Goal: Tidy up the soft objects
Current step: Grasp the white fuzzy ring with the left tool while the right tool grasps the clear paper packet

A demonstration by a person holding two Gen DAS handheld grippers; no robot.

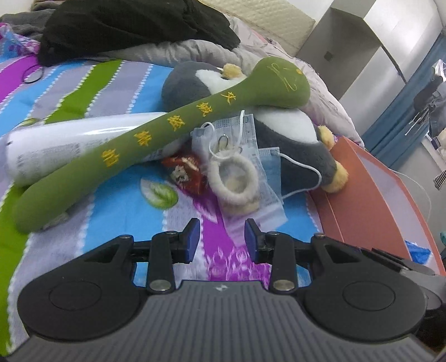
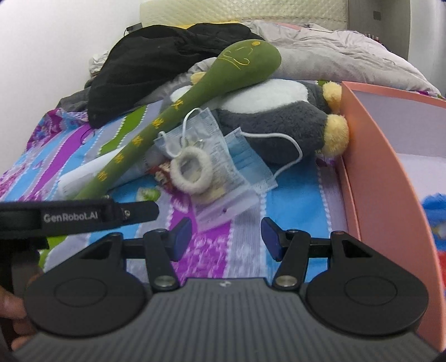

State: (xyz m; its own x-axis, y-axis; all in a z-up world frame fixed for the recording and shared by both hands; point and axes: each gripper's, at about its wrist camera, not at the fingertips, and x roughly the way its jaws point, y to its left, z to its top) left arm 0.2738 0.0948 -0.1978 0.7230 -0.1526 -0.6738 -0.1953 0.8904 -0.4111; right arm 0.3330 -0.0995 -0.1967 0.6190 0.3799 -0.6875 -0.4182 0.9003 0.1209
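Bright stripes of blue, purple, green and grey cover the bedspread [image 1: 117,83] that fills the left wrist view. Low in the frame, the left tongs [image 1: 222,241] stand open above the cloth, nothing between their blue pads [image 1: 192,242]. Just beyond them lies a heap of soft things. A long green plush club [image 1: 156,133] with yellow stitched characters slants from lower left to upper right; its round head rests on a grey and white plush penguin [image 1: 292,131] with yellow feet. Under the club's handle lies a white tube [image 1: 69,144]. Near the middle, a fluffy cream ring [image 1: 234,178] sits on top of two pale blue face masks [image 1: 248,139] with white ear loops, and a small reddish-brown furry toy [image 1: 185,170] lies just left of the ring. A black garment [image 1: 133,25] is piled at the far end of the bed. An orange box [image 1: 370,200] stands at the right, its near wall touching the penguin's foot.

From the right wrist view, the right tongs [image 2: 226,239] are also open over the bedspread [image 2: 295,200], with empty pads. The same heap lies ahead: club [image 2: 195,92] across the penguin [image 2: 278,122], ring [image 2: 191,172] on the masks [image 2: 245,164]. The orange box [image 2: 390,178] fills the right side, beside the penguin's yellow feet. A black strap [image 2: 75,215] crosses at the left, and part of a hand [image 2: 11,306] shows at the lower left edge.
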